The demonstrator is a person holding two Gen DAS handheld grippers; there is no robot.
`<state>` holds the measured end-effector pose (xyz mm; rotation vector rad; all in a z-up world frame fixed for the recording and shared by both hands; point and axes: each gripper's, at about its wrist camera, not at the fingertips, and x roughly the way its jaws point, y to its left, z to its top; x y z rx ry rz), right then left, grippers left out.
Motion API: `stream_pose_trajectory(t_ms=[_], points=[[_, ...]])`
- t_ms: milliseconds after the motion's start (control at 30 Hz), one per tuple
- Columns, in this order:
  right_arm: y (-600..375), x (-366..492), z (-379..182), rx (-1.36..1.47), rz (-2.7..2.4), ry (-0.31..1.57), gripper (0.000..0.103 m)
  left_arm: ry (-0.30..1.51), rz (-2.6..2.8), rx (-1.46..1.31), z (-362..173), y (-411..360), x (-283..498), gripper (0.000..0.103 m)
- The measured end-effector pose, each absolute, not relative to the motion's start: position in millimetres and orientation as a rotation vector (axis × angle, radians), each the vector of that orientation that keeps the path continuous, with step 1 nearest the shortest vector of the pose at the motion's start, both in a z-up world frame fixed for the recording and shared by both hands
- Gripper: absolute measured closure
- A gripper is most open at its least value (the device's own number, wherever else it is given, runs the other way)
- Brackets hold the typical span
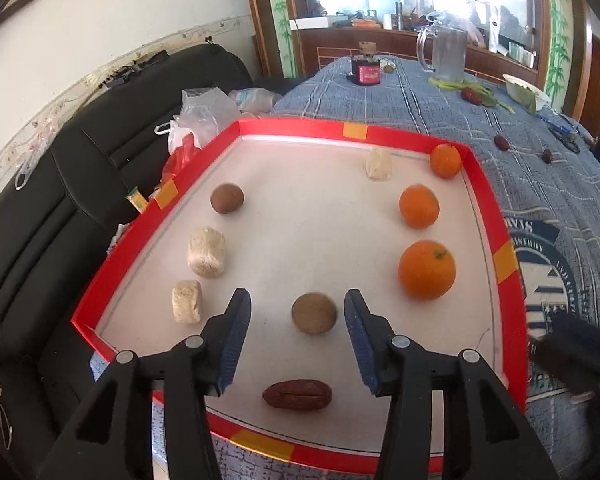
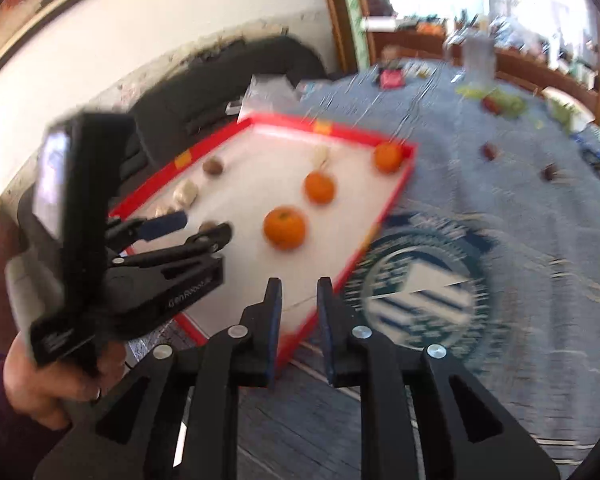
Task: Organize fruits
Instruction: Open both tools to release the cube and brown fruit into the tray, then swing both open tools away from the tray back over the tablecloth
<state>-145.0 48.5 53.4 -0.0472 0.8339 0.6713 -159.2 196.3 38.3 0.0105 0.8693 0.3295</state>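
- Nearest my left camera is the left gripper [image 1: 296,334], its blue-padded fingers spread wide and holding nothing.
- A red date [image 1: 297,394] lies just below the pads, near the tray's front rim, its long axis running left to right across my view.
- Between the fingertips sits a tan round fruit [image 1: 314,313], close to the right pad; I cannot tell whether they touch.
- All of this rests in a white tray with a red rim [image 1: 507,240] on a blue patterned cloth [image 1: 560,184].
- Three oranges stand in a row along the tray's right side: the large orange [image 1: 427,269] nearest (stem turned up and to the right), a middle orange [image 1: 419,205], and a far orange [image 1: 445,161] in the corner.
- Down the left side lie a brown round fruit [image 1: 227,198] and two pale blocks [image 1: 207,251] (what they are I cannot make out); a third pale block [image 1: 379,163] sits near the far rim.
- The right gripper [image 2: 299,294] hangs over the tray's near corner, jaws apart by a narrow gap with nothing between them.
- The right view is badly smeared, so the things on the far cloth are only coloured blobs.
- A hand [image 2: 48,384] holds the left gripper's handle at that view's left edge, cut off at the sleeve.
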Motion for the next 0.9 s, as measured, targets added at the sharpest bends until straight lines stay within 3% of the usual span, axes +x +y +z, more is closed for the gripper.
stream_pose_trajectory(t_ms=[100, 133, 900], points=[[6, -147, 73, 0.004, 0.591, 0.758, 0.05, 0.839, 0.346, 0.02, 54, 185, -157, 0.048], [-9, -147, 78, 0.028, 0.56, 0.731, 0.045, 0.825, 0.346, 0.022, 60, 180, -156, 0.047], [-282, -173, 102, 0.423, 0.203, 0.536, 0.042, 0.658, 0.042, 0.208, 149, -45, -150, 0.034]])
